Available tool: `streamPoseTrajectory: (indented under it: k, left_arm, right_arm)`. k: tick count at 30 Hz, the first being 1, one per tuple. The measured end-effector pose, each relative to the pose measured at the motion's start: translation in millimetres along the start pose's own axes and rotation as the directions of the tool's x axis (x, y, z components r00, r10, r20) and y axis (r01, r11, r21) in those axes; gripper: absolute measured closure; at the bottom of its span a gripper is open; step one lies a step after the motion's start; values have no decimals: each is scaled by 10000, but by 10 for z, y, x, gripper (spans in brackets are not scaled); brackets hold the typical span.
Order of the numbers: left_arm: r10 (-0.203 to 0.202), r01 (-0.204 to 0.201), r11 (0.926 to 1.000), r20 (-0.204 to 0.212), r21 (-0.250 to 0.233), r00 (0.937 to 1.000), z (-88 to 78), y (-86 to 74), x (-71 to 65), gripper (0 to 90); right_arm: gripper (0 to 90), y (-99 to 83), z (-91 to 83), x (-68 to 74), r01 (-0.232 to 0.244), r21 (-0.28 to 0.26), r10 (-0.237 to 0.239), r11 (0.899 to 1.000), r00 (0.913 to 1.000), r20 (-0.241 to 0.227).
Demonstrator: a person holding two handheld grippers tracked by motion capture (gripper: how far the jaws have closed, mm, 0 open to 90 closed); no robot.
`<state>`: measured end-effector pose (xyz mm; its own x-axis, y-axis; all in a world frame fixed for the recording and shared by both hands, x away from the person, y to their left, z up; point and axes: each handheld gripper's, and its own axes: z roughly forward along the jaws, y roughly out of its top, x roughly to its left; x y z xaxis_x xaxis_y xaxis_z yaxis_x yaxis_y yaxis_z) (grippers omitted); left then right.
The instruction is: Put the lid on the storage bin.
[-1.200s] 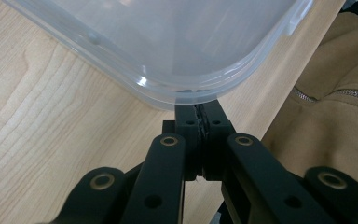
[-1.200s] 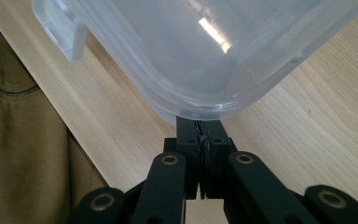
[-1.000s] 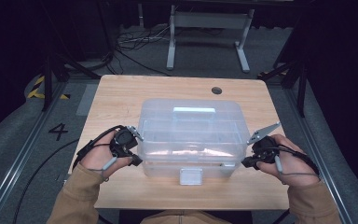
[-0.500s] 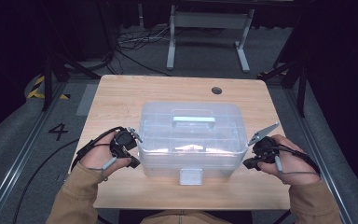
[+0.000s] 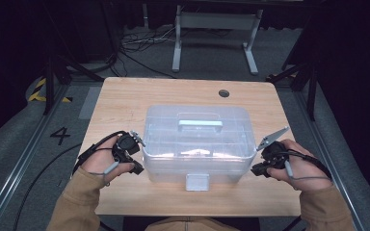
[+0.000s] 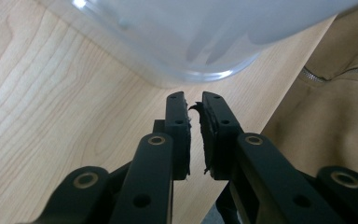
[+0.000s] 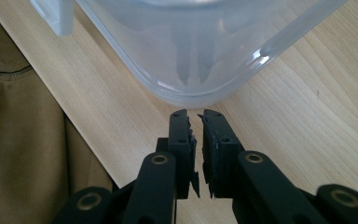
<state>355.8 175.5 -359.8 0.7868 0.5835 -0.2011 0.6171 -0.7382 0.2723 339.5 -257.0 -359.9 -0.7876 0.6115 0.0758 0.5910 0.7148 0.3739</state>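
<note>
Holding a gripper in each hand, I flank a clear plastic box (image 5: 196,144) on the wooden table (image 5: 125,101); my left gripper (image 6: 194,105) has its jaws drawn together with a thin slit between them and nothing held; the box's rounded lower corner (image 6: 200,70) lies just ahead of its tips, near but apart as far as I can tell; my right gripper (image 7: 196,116) likewise has its jaws nearly closed on nothing, the box's other near corner (image 7: 200,93) just beyond them; the latch (image 5: 197,181) on the box's front wall sits between my two grippers; the lid's handle (image 5: 200,124) lies flat on top, farther off; my tan sleeves (image 5: 77,202) enter beside each gripper.
</note>
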Motion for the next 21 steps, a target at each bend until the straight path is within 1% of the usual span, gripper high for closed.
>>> streamPoseTrajectory:
  k: [3, 5, 6, 7, 8, 9, 11, 13, 16, 19, 20, 21]
  left_arm:
    - [-334, 332, 9992, -74, -229, 9994, -37, -56, 52, 769]
    - [-573, 568, 9973, -115, -456, 9983, -72, -105, 79, 750]
    - [-573, 568, 9973, -115, -456, 9983, -72, -105, 79, 743]
    - [-637, 627, 9962, -141, -607, 9979, -86, -127, 90, 730]
    - [-790, 775, 9931, -137, -885, 9968, -125, -168, 110, 721]
    - [-883, 866, 9909, -115, -1035, 9960, -140, -185, 117, 714]
    - [-1059, 1022, 9839, -170, -1467, 9942, -186, -230, 146, 701]
    - [-1270, 1201, 9766, -279, -1785, 9915, -226, -270, 172, 690]
    - [-1560, 1432, 9620, -374, -2324, 9871, -278, -318, 216, 679]
    - [-1858, 1645, 9452, -503, -2821, 9813, -306, -354, 264, 658]
    - [-1858, 1645, 9452, -503, -2821, 9813, -306, -354, 264, 653]
    - [-2032, 1747, 9333, -604, -3137, 9773, -319, -376, 299, 636]
  right_arm:
    - [779, -8, -14, -37, -174, -113, 175, 9998, 9998, 65]
    - [761, -13, -36, -65, -244, -225, 247, 9994, 9996, 143]
    - [751, -15, -52, -78, -275, -309, 278, 9991, 9996, 104]
    - [740, -16, -63, -90, -249, -391, 252, 9989, 9997, 70]
    - [731, -17, -76, -100, -287, -453, 289, 9986, 9996, 39]
    - [726, -18, -87, -112, -320, -523, 322, 9981, 9995, 29]
    - [715, -22, -103, -148, -365, -717, 366, 9968, 9993, -9]
    - [701, -33, -120, -196, -512, -954, 518, 9941, 9987, 34]
    - [679, -49, -138, -269, -722, -1372, 742, 9879, 9972, 91]
    - [657, -55, -152, -334, -953, -1866, 1017, 9778, 9945, 250]
    - [657, -55, -152, -334, -953, -1866, 1017, 9778, 9945, 250]
    - [620, -57, -159, -384, -1061, -2337, 1198, 9665, 9918, 450]
